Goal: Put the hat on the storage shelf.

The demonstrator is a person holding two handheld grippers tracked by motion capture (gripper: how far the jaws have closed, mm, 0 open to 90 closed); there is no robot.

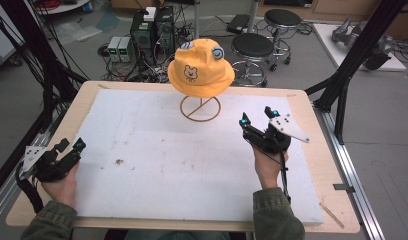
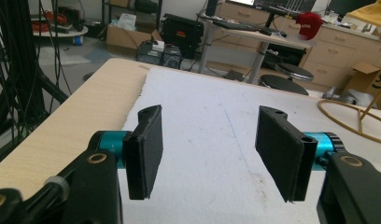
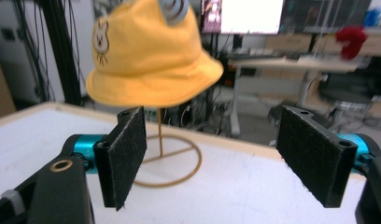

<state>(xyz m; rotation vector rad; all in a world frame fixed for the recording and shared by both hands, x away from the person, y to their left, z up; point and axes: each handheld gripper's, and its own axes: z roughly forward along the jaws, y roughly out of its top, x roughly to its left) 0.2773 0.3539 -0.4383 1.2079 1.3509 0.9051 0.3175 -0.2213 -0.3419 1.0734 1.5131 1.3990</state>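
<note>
A yellow bucket hat (image 1: 200,67) with a bear face and small grey ears sits on a gold wire stand (image 1: 200,108) at the back middle of the table. In the right gripper view the hat (image 3: 151,56) hangs above the stand's ring base (image 3: 167,161), just beyond the jaws. My right gripper (image 1: 258,118) is open, to the right of the stand, with nothing between its jaws. My left gripper (image 1: 70,146) is open at the table's left edge, far from the hat. Its pads (image 2: 145,151) frame bare white sheet.
A white foam sheet (image 1: 157,160) covers the wooden table (image 1: 87,95). Small brown crumbs (image 1: 119,161) lie on the sheet left of centre. Black stools (image 1: 252,48), computer boxes and cables stand on the floor behind. A black frame post (image 1: 352,55) rises at the right.
</note>
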